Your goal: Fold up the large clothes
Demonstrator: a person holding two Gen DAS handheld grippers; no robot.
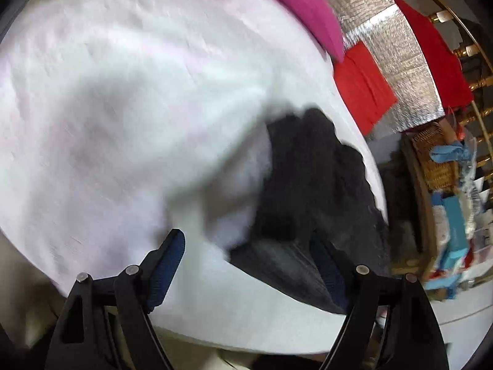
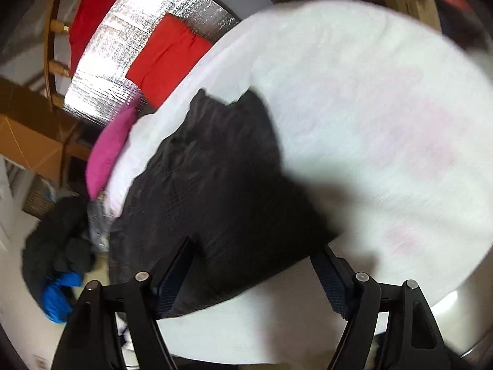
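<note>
- Here, in the left wrist view, the left gripper (image 1: 249,265) stands with jaws apart and nothing between the pads; the black garment (image 1: 311,185) lies crumpled on the white table cover (image 1: 123,92).
- In the right wrist view, the right gripper (image 2: 255,274) also gapes empty just above the black garment (image 2: 215,191). It looks soft, limp and light; its near hem seems the best hold.

The left claw (image 1: 249,265) hangs wide apart over a crumpled black garment (image 1: 311,185) on the white-covered round bench (image 1: 123,92).
</note>
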